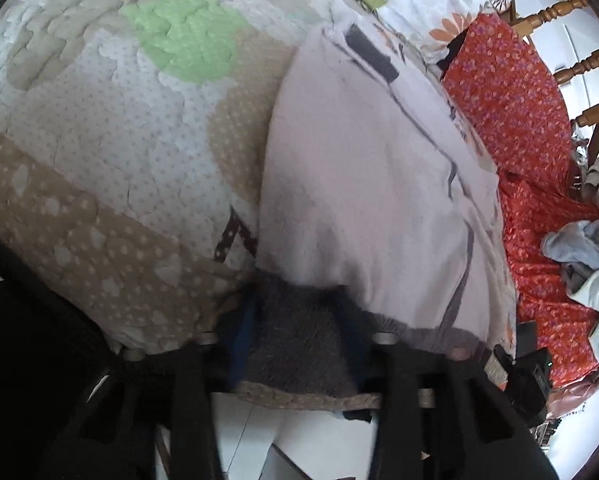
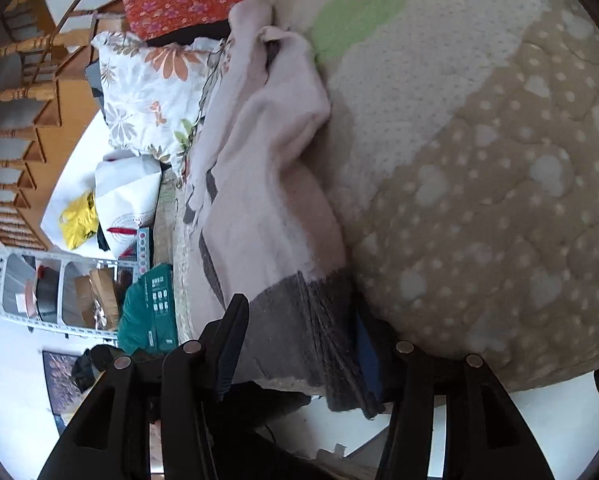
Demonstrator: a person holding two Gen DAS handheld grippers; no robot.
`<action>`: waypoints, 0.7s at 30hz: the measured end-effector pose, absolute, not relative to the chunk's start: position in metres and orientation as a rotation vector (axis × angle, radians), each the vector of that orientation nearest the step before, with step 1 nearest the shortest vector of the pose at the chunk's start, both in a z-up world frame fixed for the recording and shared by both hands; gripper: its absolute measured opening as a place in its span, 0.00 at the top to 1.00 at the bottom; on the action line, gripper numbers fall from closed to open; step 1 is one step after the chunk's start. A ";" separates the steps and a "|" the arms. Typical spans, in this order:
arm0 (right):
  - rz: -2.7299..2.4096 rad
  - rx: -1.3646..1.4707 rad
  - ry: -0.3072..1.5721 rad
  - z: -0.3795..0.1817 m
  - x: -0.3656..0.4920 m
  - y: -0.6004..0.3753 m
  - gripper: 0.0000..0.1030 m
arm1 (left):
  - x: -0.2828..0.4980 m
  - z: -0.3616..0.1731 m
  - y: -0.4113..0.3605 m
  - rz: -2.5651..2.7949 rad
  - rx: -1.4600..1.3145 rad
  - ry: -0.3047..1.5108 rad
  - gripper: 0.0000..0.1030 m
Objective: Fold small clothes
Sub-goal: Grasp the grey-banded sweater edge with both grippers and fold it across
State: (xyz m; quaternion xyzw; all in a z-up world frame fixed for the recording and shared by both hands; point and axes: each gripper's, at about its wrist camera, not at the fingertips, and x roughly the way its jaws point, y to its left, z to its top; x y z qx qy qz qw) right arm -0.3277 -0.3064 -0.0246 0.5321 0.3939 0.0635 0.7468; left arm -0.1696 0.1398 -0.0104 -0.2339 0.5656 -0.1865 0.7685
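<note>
Black fingers of the left gripper [image 1: 299,344] are framing the grey ribbed hem [image 1: 299,344] of a pale pink garment [image 1: 363,200], which is lying on the quilted bedspread [image 1: 99,140] and stretching away toward one o'clock. Both fingers are standing narrowly apart with the hem sitting between them; blur is hiding whether the pads are actually pressing the cloth, so a grip cannot be told for sure. From the right wrist view, the right gripper [image 2: 303,340] is straddling the same grey band, its fingers moderately spread and flanking the fabric at seven and four o'clock, seemingly not pinching it. Working both grippers at the hem, at the near edge of the bed, probably serves to square that end before folding the garment over toward its bunched far end at twelve o'clock. An orange floral cloth [image 1: 511,120] is lying beside the garment at three o'clock, with loose grey clothes [image 1: 579,248] piled beyond.
</note>
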 end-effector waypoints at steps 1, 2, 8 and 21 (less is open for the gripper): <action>0.139 1.144 0.867 -0.023 -0.327 -0.305 0.46 | -0.171 -0.011 0.140 -0.404 -0.505 1.225 0.76; 0.138 1.128 0.872 -0.021 -0.327 -0.302 0.46 | -0.172 -0.010 0.141 -0.410 -0.509 1.224 0.76; 0.112 1.022 0.904 -0.016 -0.323 -0.282 0.47 | -0.181 -0.017 0.137 -0.425 -0.528 1.243 0.63; -0.010 0.709 0.952 0.008 -0.319 -0.247 0.89 | -0.189 0.018 0.144 -0.435 -0.503 1.154 0.93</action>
